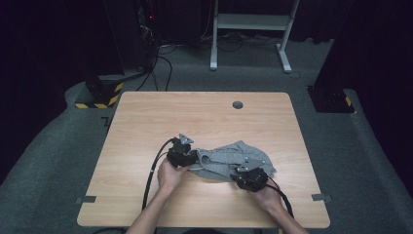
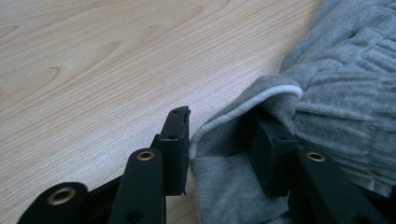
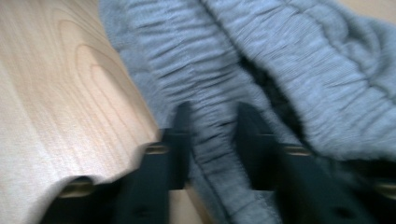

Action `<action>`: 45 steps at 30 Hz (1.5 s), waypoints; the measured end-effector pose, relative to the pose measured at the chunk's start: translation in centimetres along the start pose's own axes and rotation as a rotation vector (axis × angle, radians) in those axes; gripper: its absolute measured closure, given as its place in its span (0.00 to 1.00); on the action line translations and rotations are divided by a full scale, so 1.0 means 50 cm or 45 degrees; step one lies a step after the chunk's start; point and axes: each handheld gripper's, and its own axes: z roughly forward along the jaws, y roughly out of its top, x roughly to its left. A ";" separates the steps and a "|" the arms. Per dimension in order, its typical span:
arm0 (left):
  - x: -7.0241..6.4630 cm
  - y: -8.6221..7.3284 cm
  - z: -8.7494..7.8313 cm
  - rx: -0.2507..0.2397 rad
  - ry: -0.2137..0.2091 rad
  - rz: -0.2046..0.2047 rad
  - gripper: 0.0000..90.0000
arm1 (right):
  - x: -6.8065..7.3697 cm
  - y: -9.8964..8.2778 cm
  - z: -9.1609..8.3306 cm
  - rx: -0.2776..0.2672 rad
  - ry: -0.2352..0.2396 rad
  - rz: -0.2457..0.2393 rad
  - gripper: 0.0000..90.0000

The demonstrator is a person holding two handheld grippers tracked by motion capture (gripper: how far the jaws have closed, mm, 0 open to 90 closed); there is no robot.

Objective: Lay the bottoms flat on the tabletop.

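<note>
A crumpled grey garment [image 1: 233,161] lies on the wooden bench [image 1: 204,117], a little toward five o'clock from the bench's middle, bunched into a low heap with its ribbed bands folded over one another; the left hand-held gripper [image 1: 192,157] sits at the heap's nine o'clock edge, the right hand-held gripper [image 1: 239,176] at its five o'clock edge, each carried by a hand coming in from six o'clock, a black cable trailing back from each.

In the left gripper view the garment [image 2: 327,93] has a white-trimmed hem that loops in between the two black jaws; one jaw lies inside the fold, half covered by cloth, the other stands on bare wood [image 2: 93,60] just beside the hem; the left hand-held gripper [image 2: 219,135] is part-way open, a clear gap showing between the outer pad and the fabric, so the cloth is between the jaws but not pinched.

In the right gripper view, which is blurred, a gathered ribbed band of the garment [image 3: 261,65] runs straight down between the jaws of the right hand-held gripper [image 3: 212,126]; the jaws stand fairly narrow, both close against the band; whether the pads actually press it I cannot tell through the blur; bare bench wood [image 3: 56,93] lies toward nine o'clock of the band.
</note>
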 end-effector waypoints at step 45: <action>0.014 -0.006 -0.005 -0.076 -0.056 -0.084 0.66 | -0.189 0.207 0.035 0.141 -0.070 0.049 0.83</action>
